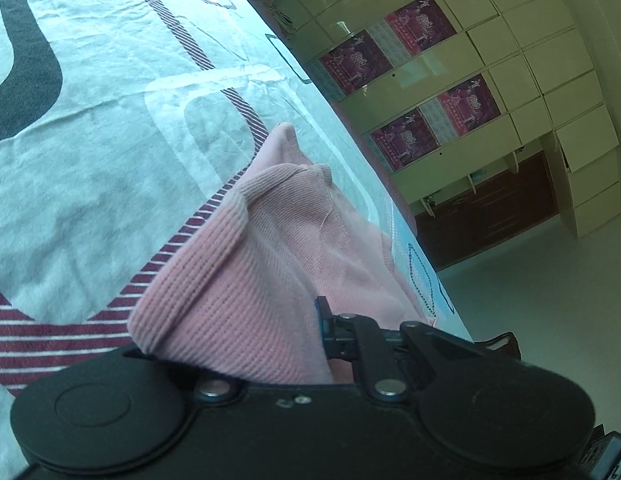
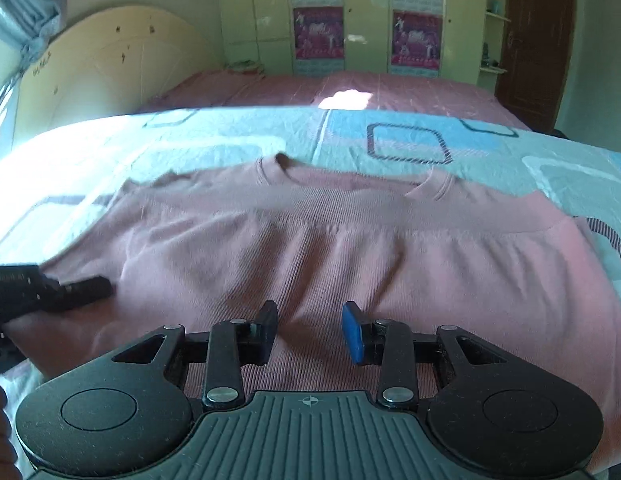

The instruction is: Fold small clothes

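A pink ribbed top (image 2: 310, 240) lies spread on the patterned bedsheet (image 2: 410, 136), neckline at the far side. My right gripper (image 2: 310, 330) is open just above its near part, with cloth showing between the fingers. My left gripper (image 1: 310, 332) is shut on a bunched fold of the pink top (image 1: 250, 264) and holds it up off the sheet; the cloth hides most of its fingers. The left gripper also shows in the right wrist view (image 2: 70, 292) at the top's left edge.
The bedsheet (image 1: 90, 140) has blue, white and striped shapes. A cream headboard (image 2: 110, 64) stands at the far left. Cupboards with pink posters (image 2: 318, 32) line the back wall. The bed's edge (image 1: 350, 128) drops to the floor (image 1: 530, 300) on the right.
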